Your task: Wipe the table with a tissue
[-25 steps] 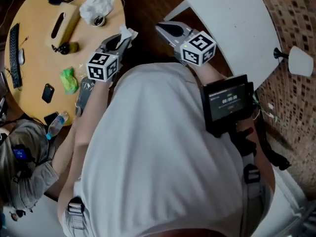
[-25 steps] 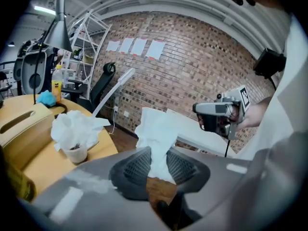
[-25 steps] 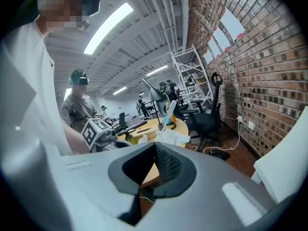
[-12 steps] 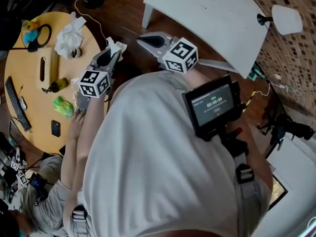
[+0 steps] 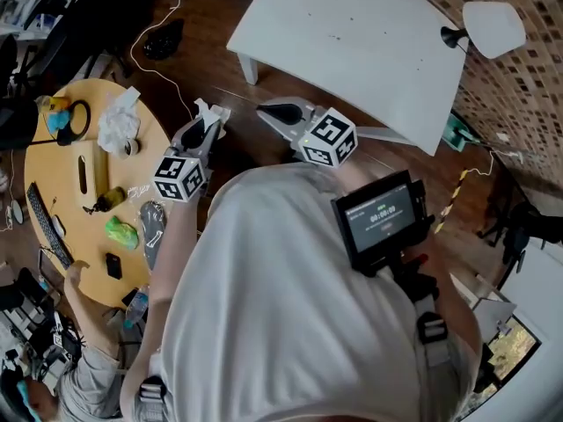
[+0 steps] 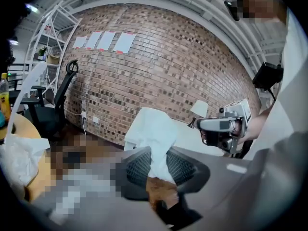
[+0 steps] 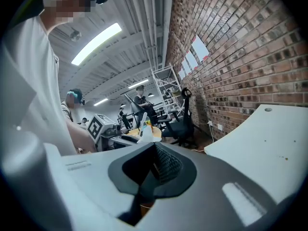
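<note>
**Head view.** The white table (image 5: 352, 33) fills the top of the frame. Its near edge runs on a slant, and one leg (image 5: 249, 67) stands under the left corner. Both tools hang over the wooden floor (image 5: 211, 60), short of that edge and touching nothing. The left gripper (image 5: 208, 123) sits left of the white table's corner. Its jaws are clamped on the tissue (image 5: 214, 111), which sticks out past the tips. The right gripper (image 5: 268, 111) sits just below the near edge and apart from it, with its jaws together and empty. A strip of open floor separates the white table from a round wooden table (image 5: 62, 170) well to its left. That table carries a crumpled paper heap (image 5: 117, 128) and small items. A white lamp (image 5: 493, 26) stands off the white table's right end.

**Left gripper view.** The tissue rises from between the narrow-set jaws and hides part of the white table beyond it. A brick wall (image 6: 159, 57) backs the table. The right gripper shows to the right of the white table.

**Right gripper view.** The pads meet with nothing between them. The white table's edge sweeps in at the right, below the brick wall. Left of that edge the floor lies open as far as an office chair (image 7: 183, 124).
</note>
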{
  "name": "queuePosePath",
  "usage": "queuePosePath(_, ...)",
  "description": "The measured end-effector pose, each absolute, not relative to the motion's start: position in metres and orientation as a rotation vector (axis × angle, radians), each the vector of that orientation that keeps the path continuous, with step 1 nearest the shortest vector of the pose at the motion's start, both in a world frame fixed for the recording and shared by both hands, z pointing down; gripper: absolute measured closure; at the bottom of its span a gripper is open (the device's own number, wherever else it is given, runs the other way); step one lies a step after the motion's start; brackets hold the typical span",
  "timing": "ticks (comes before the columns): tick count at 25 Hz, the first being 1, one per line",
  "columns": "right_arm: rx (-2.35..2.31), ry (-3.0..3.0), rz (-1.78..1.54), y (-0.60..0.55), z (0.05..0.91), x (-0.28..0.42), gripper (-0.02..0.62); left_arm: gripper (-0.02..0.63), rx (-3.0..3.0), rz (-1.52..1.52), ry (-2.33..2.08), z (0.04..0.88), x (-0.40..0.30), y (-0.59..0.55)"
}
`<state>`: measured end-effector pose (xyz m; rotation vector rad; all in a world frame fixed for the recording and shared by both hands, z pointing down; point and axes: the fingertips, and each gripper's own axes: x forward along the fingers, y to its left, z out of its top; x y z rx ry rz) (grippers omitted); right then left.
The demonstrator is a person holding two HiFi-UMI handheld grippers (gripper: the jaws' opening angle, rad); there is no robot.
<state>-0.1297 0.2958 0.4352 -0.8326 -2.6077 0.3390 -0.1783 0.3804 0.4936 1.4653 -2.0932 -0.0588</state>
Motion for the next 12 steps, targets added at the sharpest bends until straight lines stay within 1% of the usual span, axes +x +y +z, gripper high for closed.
queuePosePath(8,-0.750,-2.653,0.355,0.212,0.431,-0.111,0.588,0.506,1.511,-0.007,-2.036,0.493,-0.171,0.294)
queuePosePath(12,-0.704,-2.675,0.371,0.169,0.430,-0.098,0.588,0.506,1.500,-0.038,-2.019,0.494,-0.167,0.252)
